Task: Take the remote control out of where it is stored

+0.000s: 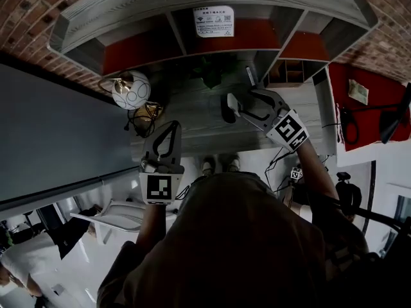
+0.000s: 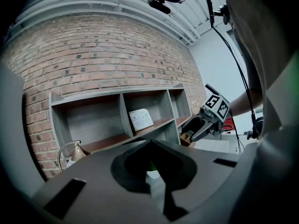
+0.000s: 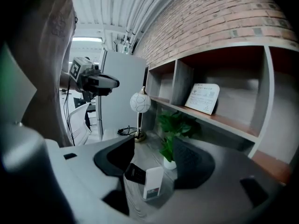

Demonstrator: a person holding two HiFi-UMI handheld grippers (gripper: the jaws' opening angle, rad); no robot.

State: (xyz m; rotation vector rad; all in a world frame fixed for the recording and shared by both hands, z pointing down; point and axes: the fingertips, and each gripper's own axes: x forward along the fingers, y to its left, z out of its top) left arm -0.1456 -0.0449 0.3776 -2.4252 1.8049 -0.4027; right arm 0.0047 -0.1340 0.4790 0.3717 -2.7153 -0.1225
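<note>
Right gripper (image 3: 154,149) above the grey surface (image 1: 192,117), fingers spread wide and pinching nothing. Between them, at 6 o'clock in the right gripper view, a dark remote (image 3: 135,173) tilted toward 10 o'clock against a white stand (image 3: 153,183); hard to tell whether seated in it. Just beyond, at 12 o'clock, a small potted plant (image 3: 174,129); farther off at 11 o'clock, a globe lamp (image 3: 140,101). Left gripper (image 1: 171,130) at 7 o'clock in the head view, well apart from the remote, fingers pressed together and empty. At 12 o'clock there, a shelf (image 1: 128,24) with a white card (image 1: 213,21).
</note>
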